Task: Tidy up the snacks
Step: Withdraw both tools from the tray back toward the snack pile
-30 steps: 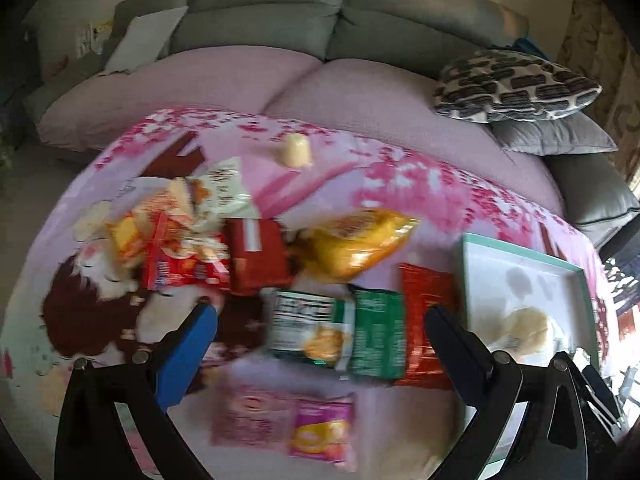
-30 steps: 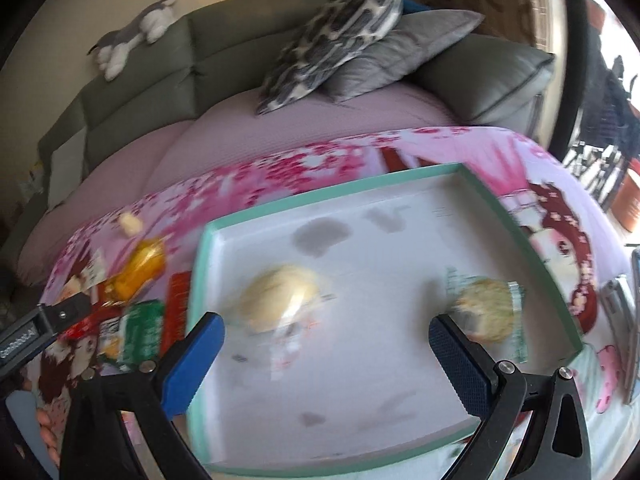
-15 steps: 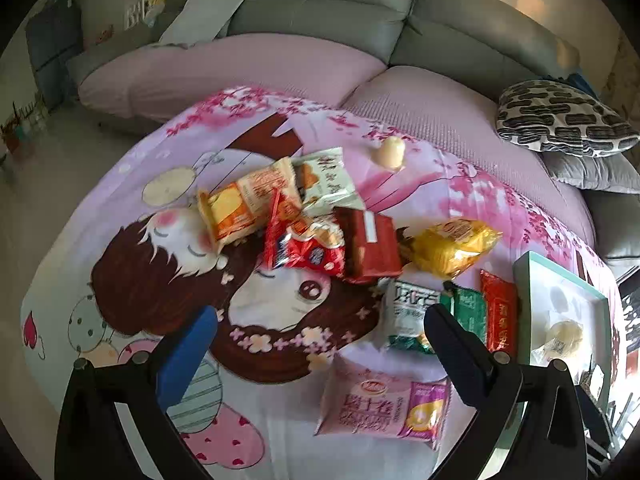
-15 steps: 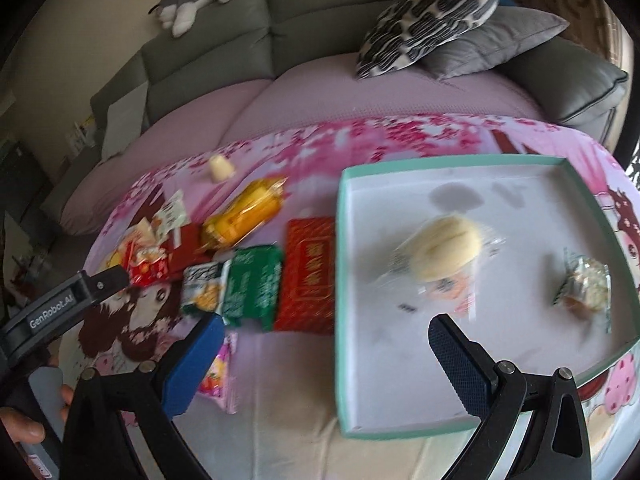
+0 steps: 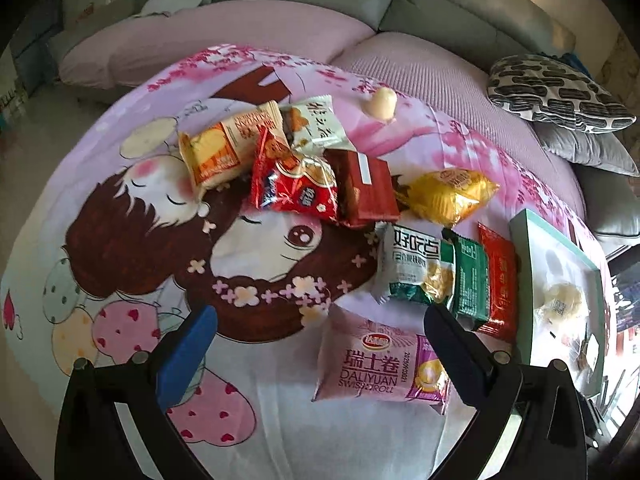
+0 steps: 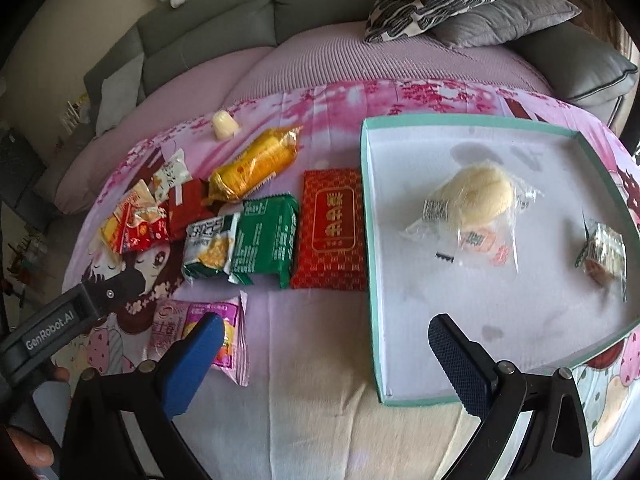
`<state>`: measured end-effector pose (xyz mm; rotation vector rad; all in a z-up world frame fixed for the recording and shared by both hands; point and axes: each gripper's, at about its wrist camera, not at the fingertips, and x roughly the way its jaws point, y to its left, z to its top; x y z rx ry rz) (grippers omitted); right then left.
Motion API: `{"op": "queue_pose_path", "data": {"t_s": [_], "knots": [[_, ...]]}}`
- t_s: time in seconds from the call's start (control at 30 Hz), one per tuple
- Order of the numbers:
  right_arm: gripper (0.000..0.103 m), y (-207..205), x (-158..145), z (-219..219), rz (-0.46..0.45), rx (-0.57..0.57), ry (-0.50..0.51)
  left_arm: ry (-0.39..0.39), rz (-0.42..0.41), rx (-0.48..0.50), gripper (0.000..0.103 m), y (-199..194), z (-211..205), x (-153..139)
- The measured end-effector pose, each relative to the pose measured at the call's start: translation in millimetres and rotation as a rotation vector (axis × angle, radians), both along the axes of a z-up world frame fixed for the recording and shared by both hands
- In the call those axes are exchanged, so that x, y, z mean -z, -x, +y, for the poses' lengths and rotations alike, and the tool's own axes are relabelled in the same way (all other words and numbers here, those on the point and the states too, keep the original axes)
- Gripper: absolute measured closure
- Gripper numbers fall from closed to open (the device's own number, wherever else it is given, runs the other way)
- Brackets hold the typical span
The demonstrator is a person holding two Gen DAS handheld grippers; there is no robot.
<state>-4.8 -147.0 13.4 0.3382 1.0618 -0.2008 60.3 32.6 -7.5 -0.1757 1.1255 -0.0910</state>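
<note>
- My left claw hung released, jaws wide apart and gripping nothing, low in the frame above the cartoon-printed cloth on the bench.
- The pink Swiss roll packet lay just ahead of it, lower centre, its right end partly behind my right finger.
- Toward the centre right sat a white-and-green packet, a green packet and a red packet, side by side and touching.
- A heap of packets occupied the upper centre: an orange one, a red crinkled one and a dark red one, overlapping.
- The yellow packet lay just to the right of that heap; a small cream-coloured sweet sat alone above.
- My right claw was also released and empty, at the bottom of its frame.
- The teal-rimmed tray filled the right half there, holding a wrapped bun and a small wrapped snack, well apart.
- The red packet touched the tray's left wall.
</note>
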Motion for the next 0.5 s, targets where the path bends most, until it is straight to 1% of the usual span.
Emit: {"op": "queue_pose_path", "data": {"t_s": [0.2,0.33,0.5], "knots": [[0.0,0,4,5,0.028,-0.004,0.023,0.019,0.055,0.042,0.0,-3,-10,13],[0.0,3,4,1,0.034,0.014,0.03,0.094,0.101,0.101,0.0,-2,-24,23],[0.0,5,4,-6,0.047,0.041,0.053,0.112,0.132,0.151,0.0,-1,-41,30]]}}
